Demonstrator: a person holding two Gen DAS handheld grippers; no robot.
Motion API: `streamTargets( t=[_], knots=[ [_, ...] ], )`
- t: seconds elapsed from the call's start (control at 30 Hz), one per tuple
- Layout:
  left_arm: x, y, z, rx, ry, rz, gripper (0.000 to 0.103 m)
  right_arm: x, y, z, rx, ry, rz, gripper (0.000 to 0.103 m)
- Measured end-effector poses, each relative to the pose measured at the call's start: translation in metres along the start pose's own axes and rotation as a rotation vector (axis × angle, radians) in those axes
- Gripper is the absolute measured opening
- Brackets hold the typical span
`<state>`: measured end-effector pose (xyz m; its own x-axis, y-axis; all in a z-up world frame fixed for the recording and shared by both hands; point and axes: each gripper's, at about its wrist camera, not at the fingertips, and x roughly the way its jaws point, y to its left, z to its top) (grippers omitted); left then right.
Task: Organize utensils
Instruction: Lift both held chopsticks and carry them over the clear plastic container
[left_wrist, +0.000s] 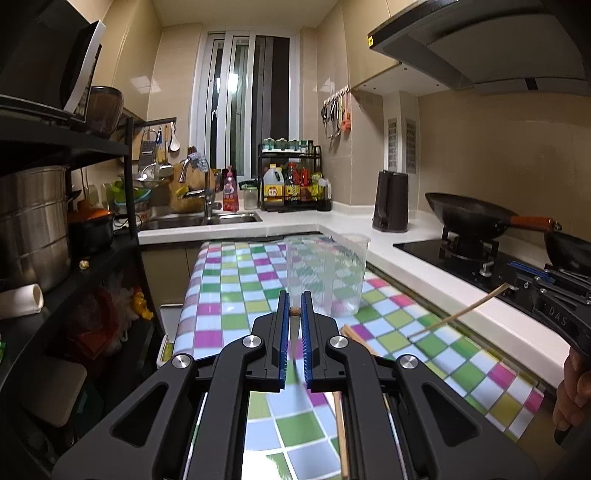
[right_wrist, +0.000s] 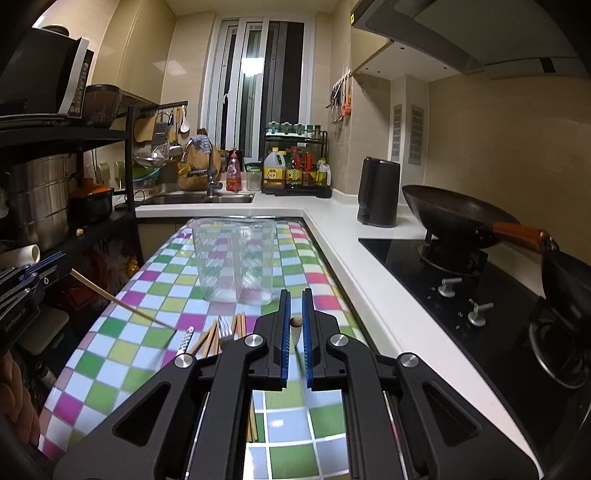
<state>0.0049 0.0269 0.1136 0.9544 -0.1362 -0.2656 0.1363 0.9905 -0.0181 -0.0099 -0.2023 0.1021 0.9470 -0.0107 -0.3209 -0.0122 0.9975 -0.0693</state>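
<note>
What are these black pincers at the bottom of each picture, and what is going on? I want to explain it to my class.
They are hand-held grippers: a person holds one in each hand, each with a camera looking along its two fingers. One picture comes from the left hand-held gripper, the other from the right hand-held gripper.

Each is shut on a single chopstick: the left chopstick shows in the right camera's picture, the right chopstick in the left's.

On the checked tablecloth stands a clear plastic cup. In front of it lie more chopsticks and a fork. A wok sits on the stove.
</note>
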Motion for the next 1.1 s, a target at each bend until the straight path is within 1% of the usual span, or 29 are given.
streamTargets(
  t=[0.13, 0.23, 0.3, 0.37, 0.5, 0.63, 0.73, 0.8, 0.93, 1.1],
  knots=[
    [0.005, 0.002, 0.018, -0.017, -0.015, -0.01, 0.006, 0.002, -0.005, 0.021, 0.024, -0.003, 0.025, 0.006],
    [0.012, 0.003, 0.028, -0.03, -0.015, -0.023, 0.006, 0.01, -0.008, 0.037, 0.022, 0.022, 0.045, 0.006],
    [0.017, 0.005, 0.033, -0.044, -0.004, -0.031, 0.006, 0.015, -0.01, 0.049, 0.03, 0.037, 0.054, 0.006],
    [0.022, 0.007, 0.039, -0.054, 0.01, -0.04, 0.006, 0.024, -0.012, 0.061, 0.03, 0.07, 0.076, 0.006],
    [0.035, 0.006, 0.046, -0.052, 0.032, -0.049, 0.006, 0.044, -0.018, 0.073, 0.051, 0.113, 0.091, 0.006],
    [0.05, 0.009, 0.052, -0.075, 0.077, -0.061, 0.006, 0.065, -0.018, 0.085, 0.05, 0.144, 0.089, 0.006],
    [0.057, 0.012, 0.056, -0.079, 0.088, -0.062, 0.006, 0.078, -0.016, 0.09, 0.04, 0.156, 0.082, 0.007],
    [0.062, 0.011, 0.057, -0.074, 0.098, -0.066, 0.006, 0.084, -0.015, 0.091, 0.028, 0.153, 0.062, 0.007],
    [0.067, 0.013, 0.059, -0.079, 0.113, -0.075, 0.006, 0.094, -0.015, 0.086, 0.034, 0.17, 0.067, 0.007],
    [0.068, 0.012, 0.058, -0.066, 0.091, -0.069, 0.007, 0.101, -0.011, 0.072, 0.031, 0.189, 0.073, 0.007]
  ],
)
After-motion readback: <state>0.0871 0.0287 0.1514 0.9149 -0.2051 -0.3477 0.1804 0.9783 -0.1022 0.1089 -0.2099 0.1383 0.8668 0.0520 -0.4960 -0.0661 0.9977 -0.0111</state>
